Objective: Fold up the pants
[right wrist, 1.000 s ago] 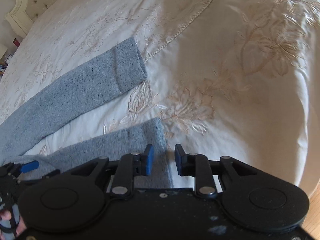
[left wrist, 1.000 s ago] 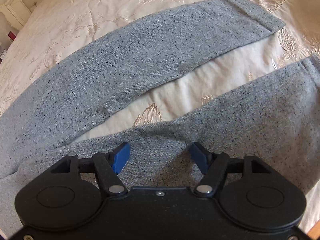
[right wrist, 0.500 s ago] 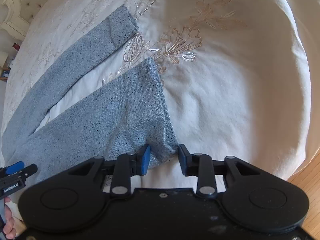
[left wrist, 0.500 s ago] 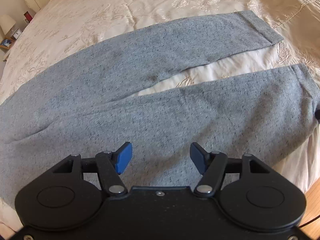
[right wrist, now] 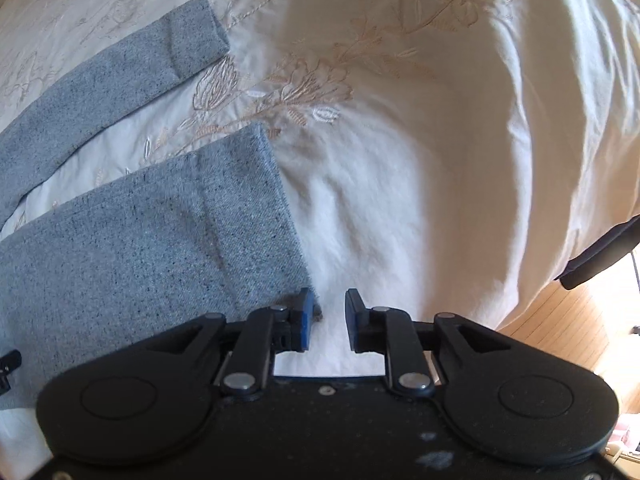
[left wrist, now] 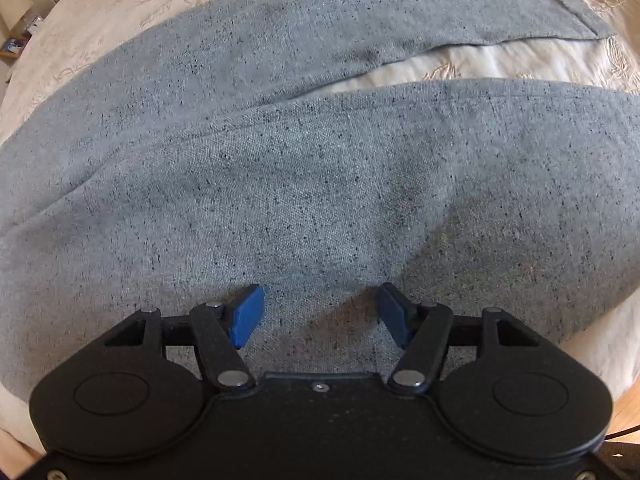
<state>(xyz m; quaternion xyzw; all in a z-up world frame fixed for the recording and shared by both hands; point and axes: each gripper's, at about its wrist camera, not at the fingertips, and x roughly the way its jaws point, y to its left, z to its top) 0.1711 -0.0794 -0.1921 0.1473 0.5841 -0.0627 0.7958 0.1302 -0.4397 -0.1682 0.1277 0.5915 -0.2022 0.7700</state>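
Grey speckled pants [left wrist: 320,200] lie flat on a cream embroidered bedspread [right wrist: 400,160], the two legs spread apart in a V. My left gripper [left wrist: 320,316] is open and hovers low over the middle of the near leg, holding nothing. In the right wrist view the near leg's hem [right wrist: 276,200] ends just left of my right gripper [right wrist: 327,320], which is open, its left fingertip at the hem's near corner. The far leg [right wrist: 120,80] lies at the upper left.
The bed's edge drops off at the right to a wooden floor [right wrist: 580,320]. A dark strap or cable [right wrist: 600,256] hangs at the right edge. A nightstand with small items [left wrist: 24,28] stands far left.
Both grippers pulled back toward the near edge and lowered. The right gripper's jaws, which had the near leg's hem corner between them, now stand beside it; the leg lies flatter.
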